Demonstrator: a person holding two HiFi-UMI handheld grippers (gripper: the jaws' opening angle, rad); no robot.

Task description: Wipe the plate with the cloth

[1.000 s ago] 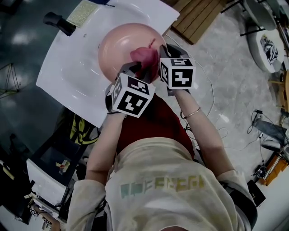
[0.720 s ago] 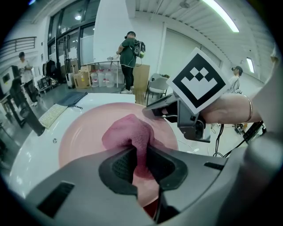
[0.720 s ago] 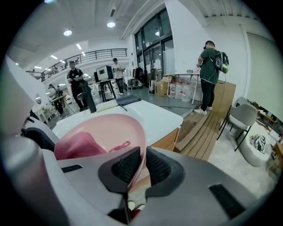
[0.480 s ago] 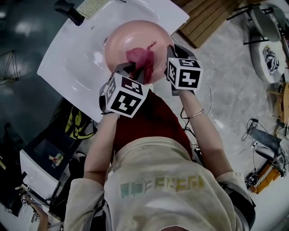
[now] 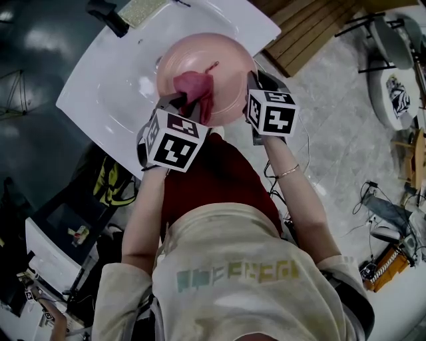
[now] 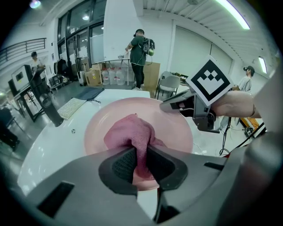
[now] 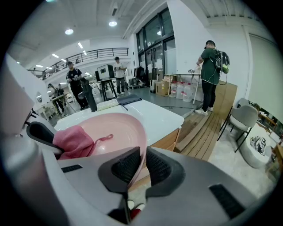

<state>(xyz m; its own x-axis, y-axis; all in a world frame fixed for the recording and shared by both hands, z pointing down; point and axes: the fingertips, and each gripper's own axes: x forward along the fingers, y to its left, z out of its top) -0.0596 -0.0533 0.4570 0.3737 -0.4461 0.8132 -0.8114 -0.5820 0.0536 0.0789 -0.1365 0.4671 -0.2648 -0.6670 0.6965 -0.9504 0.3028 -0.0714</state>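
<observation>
A pink plate (image 5: 219, 66) (image 6: 172, 128) (image 7: 119, 130) is held tilted above the white table (image 5: 120, 73). My right gripper (image 7: 140, 165) (image 5: 256, 83) is shut on the plate's near right rim. A crumpled pink cloth (image 5: 193, 86) (image 6: 132, 132) (image 7: 73, 141) rests inside the plate on its left part. My left gripper (image 6: 140, 161) (image 5: 183, 103) is shut on the cloth's near end and presses it to the plate.
On the table's far side lie a black bottle (image 5: 106, 13) (image 6: 51, 110) and a pale green sponge (image 5: 143, 8) (image 6: 70, 107). Wooden decking (image 5: 306, 26) lies right of the table. Several people and chairs stand in the hall behind. Cables run across the floor at right.
The cloth and my left gripper have slid left across the plate, from its middle toward its left side. My right gripper keeps its hold on the rim.
</observation>
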